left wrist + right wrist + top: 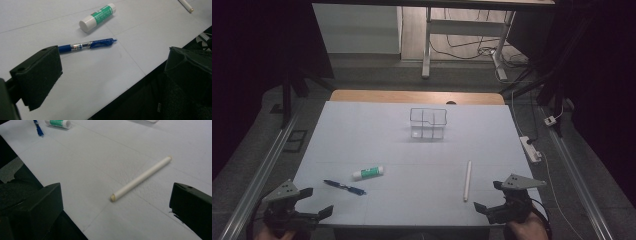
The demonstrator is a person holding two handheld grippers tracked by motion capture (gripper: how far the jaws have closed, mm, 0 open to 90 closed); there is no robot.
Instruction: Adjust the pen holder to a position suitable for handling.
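Note:
A blue pen (pixel 344 187) and a green-and-white glue stick (pixel 368 173) lie at the front left of the white table (pixel 377 135). Front right lies a thin white stick (pixel 467 180). A clear compartmented box (pixel 428 123) stands farther back, mid-table. My left gripper (pixel 315 201) hangs open at the front left edge, short of the pen (pixel 87 45) and glue stick (pixel 97 14). My right gripper (pixel 488 196) is open at the front right edge, with the white stick (pixel 141 178) lying ahead between its jaws, untouched. Nothing is held in the left gripper (pixel 112 72) or the right gripper (pixel 115 210).
A power strip (pixel 531 148) and cables lie on the floor to the right of the table. Metal rails (pixel 267 165) run along both sides. A desk frame (pixel 462 30) stands beyond the far edge. The table's front edge is just under both grippers.

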